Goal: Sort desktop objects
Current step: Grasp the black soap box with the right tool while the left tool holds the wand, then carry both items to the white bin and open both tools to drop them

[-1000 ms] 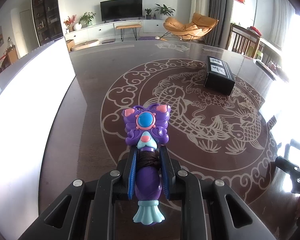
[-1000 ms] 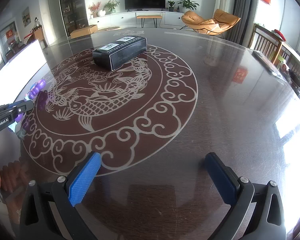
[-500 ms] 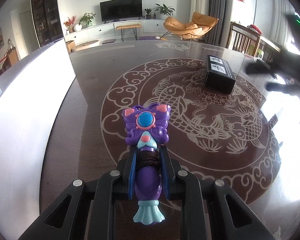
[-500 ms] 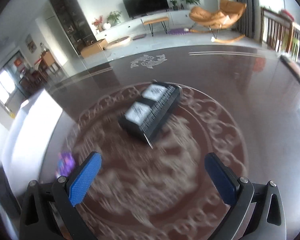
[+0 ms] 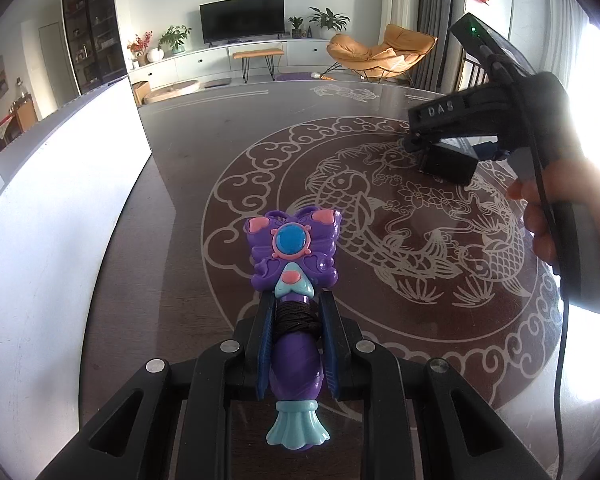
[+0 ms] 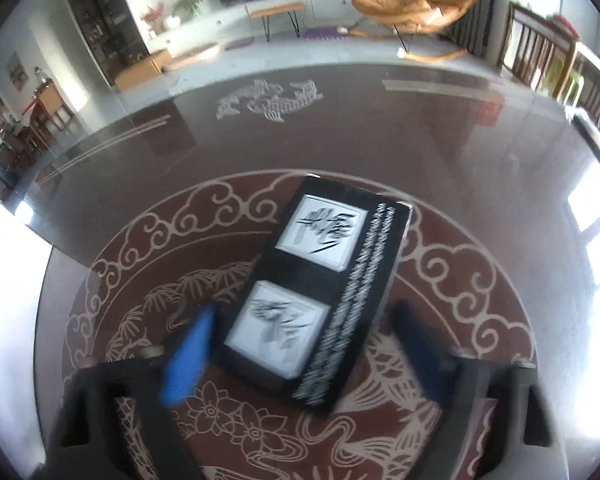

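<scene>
My left gripper [image 5: 296, 308] is shut on a purple and teal butterfly toy wand [image 5: 294, 256], held by its handle just above the dark table. A black box with two white calligraphy labels [image 6: 320, 292] lies on the table's fish design; it also shows in the left wrist view [image 5: 450, 164], at the far right. My right gripper [image 6: 300, 328] is open, its blue pads either side of the near end of the box, not touching. In the left wrist view the right gripper's body [image 5: 488, 116] hovers over the box.
The glass table [image 5: 204, 152] carries a round fish-and-cloud pattern. A white panel [image 5: 48, 216] runs along the left edge. A dark flat object [image 6: 596, 152] lies at the table's far right edge. A living room lies beyond.
My right gripper has swept from the near table edge across to the black box and now straddles its near end. The left gripper and wand have not moved.
</scene>
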Tool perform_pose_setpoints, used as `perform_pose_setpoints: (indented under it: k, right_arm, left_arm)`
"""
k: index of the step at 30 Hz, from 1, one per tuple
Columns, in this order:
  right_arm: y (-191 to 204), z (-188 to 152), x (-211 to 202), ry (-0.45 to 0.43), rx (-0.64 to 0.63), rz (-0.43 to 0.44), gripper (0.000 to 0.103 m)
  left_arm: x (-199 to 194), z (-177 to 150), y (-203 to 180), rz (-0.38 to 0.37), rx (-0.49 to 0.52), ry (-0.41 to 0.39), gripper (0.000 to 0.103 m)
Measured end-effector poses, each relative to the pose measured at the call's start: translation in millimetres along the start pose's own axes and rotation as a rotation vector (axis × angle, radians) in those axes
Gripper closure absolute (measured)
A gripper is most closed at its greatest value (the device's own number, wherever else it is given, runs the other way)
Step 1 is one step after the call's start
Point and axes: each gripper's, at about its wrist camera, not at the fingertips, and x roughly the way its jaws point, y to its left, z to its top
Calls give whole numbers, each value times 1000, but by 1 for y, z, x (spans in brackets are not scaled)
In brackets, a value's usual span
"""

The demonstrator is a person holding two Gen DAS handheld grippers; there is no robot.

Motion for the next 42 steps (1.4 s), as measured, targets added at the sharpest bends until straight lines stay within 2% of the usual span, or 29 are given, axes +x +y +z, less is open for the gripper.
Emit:
perform_pose_setpoints:
  k: [3, 7, 10, 14, 16, 19, 21, 23, 25, 27, 28, 31, 34, 38, 42]
  right_arm:
    - [-2, -12, -9, -17, -54, 13, 41]
    - [-6, -50, -30, -12, -122, 81, 42]
    - [-11, -97, -53, 7, -188, 126, 42]
    - [-27, -165, -91, 35, -230, 180, 42]
    - [-35, -196, -108, 28, -259, 170, 42]
    - [-40, -224, -119, 13, -312, 134, 42]
    - [-39, -226, -119, 17, -329, 126, 41]
    - [-40, -216, -115, 39, -304, 138, 40]
    - [-42, -204, -114, 45, -274, 147, 33]
    - [-39, -193, -110, 42, -265, 149, 33]
    - [-36, -190, -106, 52, -270, 160, 40]
    - [-36, -190, -111, 54, -266, 147, 44]
    - [-33, -187, -129, 21, -284, 159, 44]
    - [-18, -182, -161, -16, -313, 193, 44]
    - [24, -163, -196, -74, -361, 268, 44]
  left_arm:
    - [0, 0, 0, 0, 0, 0, 82]
    - [0, 0, 0, -3, -2, 0, 82]
    - [-6, -5, 8, -64, -37, -2, 82]
    - [-36, -40, 9, -127, -65, -4, 82]
    - [-52, -60, 6, -139, -53, -4, 82]
    - [-67, -77, 5, -142, -49, -4, 82]
    - [-71, -81, 6, -140, -53, -4, 82]
    - [-73, -82, 5, -136, -51, 0, 82]
    - [-76, -85, 5, -132, -52, 2, 82]
    - [-78, -88, 10, -129, -53, 2, 82]
    - [-78, -88, 10, -129, -54, 3, 82]
    - [-89, -91, 11, -132, -58, -16, 82]
    - [-107, -89, 13, -143, -75, -58, 82]
    - [-138, -77, 24, -198, -139, -112, 82]
    - [-183, -58, 56, -238, -207, -187, 82]
